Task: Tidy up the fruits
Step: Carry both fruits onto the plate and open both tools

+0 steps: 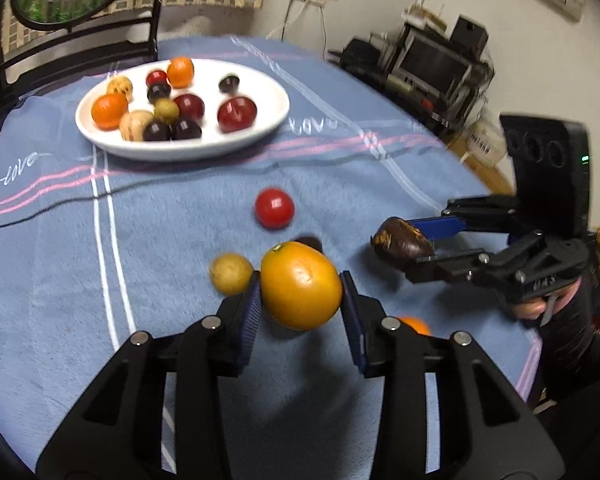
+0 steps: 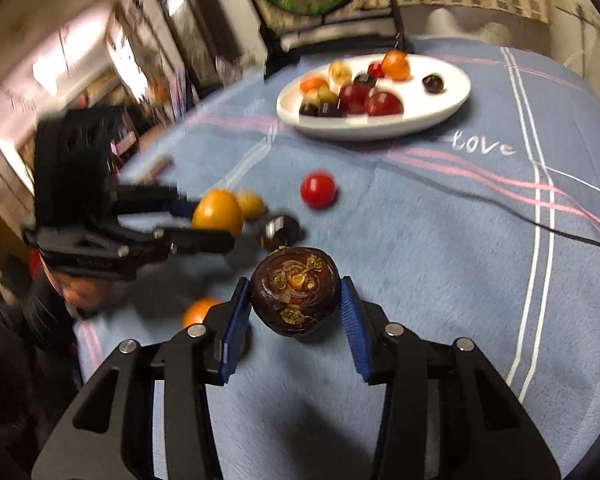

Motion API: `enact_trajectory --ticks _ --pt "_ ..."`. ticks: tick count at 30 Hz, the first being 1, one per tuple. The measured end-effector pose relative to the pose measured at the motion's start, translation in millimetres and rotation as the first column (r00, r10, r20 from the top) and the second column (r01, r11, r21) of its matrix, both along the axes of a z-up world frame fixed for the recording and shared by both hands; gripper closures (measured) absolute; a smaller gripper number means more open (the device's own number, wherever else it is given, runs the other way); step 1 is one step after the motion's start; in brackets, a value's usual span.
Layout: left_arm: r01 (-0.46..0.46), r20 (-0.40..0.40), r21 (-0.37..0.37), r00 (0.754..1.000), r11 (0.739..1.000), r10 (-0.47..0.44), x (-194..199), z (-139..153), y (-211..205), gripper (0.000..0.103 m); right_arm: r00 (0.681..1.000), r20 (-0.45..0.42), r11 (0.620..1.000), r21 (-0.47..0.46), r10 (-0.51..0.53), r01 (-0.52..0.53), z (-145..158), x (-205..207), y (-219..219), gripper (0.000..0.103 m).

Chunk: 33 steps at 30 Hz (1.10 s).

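My left gripper (image 1: 301,292) is shut on a large orange fruit (image 1: 300,290) and holds it above the blue cloth; it also shows in the right wrist view (image 2: 218,211). My right gripper (image 2: 295,298) is shut on a dark brown fruit (image 2: 295,291), which also shows in the left wrist view (image 1: 402,243). A white plate (image 1: 260,128) with several fruits sits at the far side, and shows in the right wrist view (image 2: 440,116). Loose on the cloth lie a red fruit (image 1: 274,208), a yellow fruit (image 1: 230,273), a dark fruit (image 2: 278,230) and a small orange (image 2: 198,312).
The table carries a blue cloth (image 1: 180,220) with pink and white stripes. A black cable (image 1: 40,210) runs across it. A black chair (image 1: 80,40) stands behind the plate. Dark equipment (image 1: 432,64) stands beyond the table's right edge.
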<state>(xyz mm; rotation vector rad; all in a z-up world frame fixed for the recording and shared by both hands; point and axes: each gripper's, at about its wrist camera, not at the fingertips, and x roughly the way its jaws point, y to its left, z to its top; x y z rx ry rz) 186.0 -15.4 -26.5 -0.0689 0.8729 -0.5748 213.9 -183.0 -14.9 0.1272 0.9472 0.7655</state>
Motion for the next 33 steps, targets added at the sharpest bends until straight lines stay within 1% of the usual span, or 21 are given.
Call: enact_trajectory --ticks 2,3,5,7,8,11,15,17,19,23,24,25,26,27,28,30,31,32,33 --pt "-0.026 0.012 -0.028 1.000 0.999 0.027 11 12 6 0.064 0.999 -0.007 0.997 0.060 -0.043 0.043 5 11 -5 0.058" --pt "-0.044 0.021 -0.037 0.999 0.998 0.045 20 20 8 0.064 0.997 -0.008 0.993 0.090 -0.080 0.080 9 20 -6 0.058" --pt "-0.088 0.047 -0.036 0.995 0.996 0.089 37 31 10 0.064 0.988 0.007 0.980 0.130 -0.155 0.153 17 40 -6 0.058" --pt "-0.161 0.072 -0.014 0.984 0.987 0.161 62 39 14 0.064 0.974 0.031 0.966 0.140 -0.224 0.217 22 60 -3 0.058" --pt "-0.183 0.074 -0.008 0.980 0.983 0.183 71 40 15 0.064 0.964 0.050 0.958 0.130 -0.262 0.254 24 75 1 0.058" --pt "-0.270 0.050 0.002 0.962 0.963 0.270 112 39 24 0.064 0.938 0.043 0.935 0.115 -0.343 0.337 19 114 8 0.058" --pt "-0.340 0.037 0.013 0.940 0.940 0.340 147 35 31 0.064 0.928 0.051 0.928 0.079 -0.370 0.365 8 151 19 0.058" --pt "-0.352 0.041 0.035 0.936 0.935 0.351 158 33 33 0.064 0.925 0.047 0.925 0.075 -0.377 0.373 2 163 23 0.058" --pt "-0.369 0.046 0.072 0.929 0.927 0.367 167 27 31 0.064 0.926 0.045 0.926 0.066 -0.374 0.371 -1 171 25 0.058" --pt "-0.382 0.037 0.098 0.924 0.919 0.380 175 21 32 0.064 0.924 0.052 0.925 0.034 -0.379 0.378 -5 178 27 0.057" --pt "-0.393 0.042 0.115 0.920 0.912 0.391 174 21 32 0.063 0.923 0.054 0.924 0.021 -0.381 0.381 -5 178 28 0.054" --pt "-0.400 0.054 0.124 0.917 0.908 0.396 171 23 32 0.047 0.921 0.056 0.922 -0.008 -0.386 0.387 -3 177 28 0.054" --pt "-0.405 0.071 0.128 0.914 0.905 0.399 168 26 33 0.029 0.922 0.056 0.923 -0.017 -0.384 0.385 0 175 28 0.054" --pt "-0.418 0.101 0.130 0.908 0.899 0.408 162 31 33 0.026 0.925 0.063 0.926 -0.013 -0.376 0.377 5 171 28 0.054" --pt "-0.423 0.126 0.130 0.904 0.897 0.408 155 37 33 0.026 0.926 0.083 0.929 -0.005 -0.368 0.370 12 163 27 0.054" --pt "-0.412 0.135 0.113 0.908 0.904 0.397 143 45 35 0.022 0.933 0.124 0.940 -0.009 -0.338 0.342 24 148 28 0.054" --pt "-0.412 0.136 0.094 0.907 0.906 0.398 134 48 38 0.017 0.939 0.140 0.947 -0.016 -0.314 0.319 28 139 30 0.054" --pt "-0.411 0.141 0.080 0.906 0.908 0.398 125 50 41 0.014 0.946 0.150 0.955 -0.021 -0.289 0.295 32 129 33 0.054" --pt "-0.410 0.148 0.078 0.906 0.909 0.396 118 50 42 0.014 0.951 0.152 0.961 -0.021 -0.269 0.275 33 122 34 0.054"
